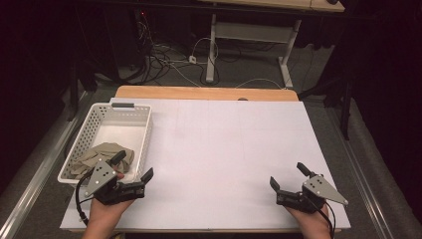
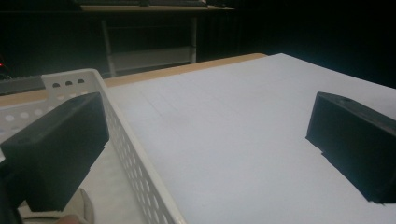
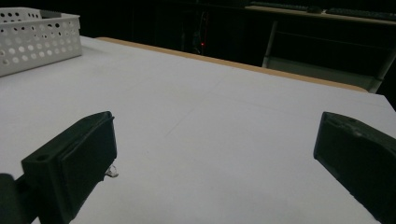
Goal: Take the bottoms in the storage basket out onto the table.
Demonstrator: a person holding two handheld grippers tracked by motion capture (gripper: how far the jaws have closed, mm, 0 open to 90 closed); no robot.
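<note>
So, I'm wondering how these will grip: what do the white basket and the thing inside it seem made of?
The white perforated basket looks like matte moulded plastic, with regular punched holes. The crumpled olive-grey cloth inside looks like soft fabric, judging by its folds.

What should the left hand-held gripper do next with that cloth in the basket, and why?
Probably swing the left hand-held gripper over the basket's rim and lower it onto the crumpled cloth. Its jaws stand wide open and empty, straddling the near wall, and the cloth lies just beside them.
</note>
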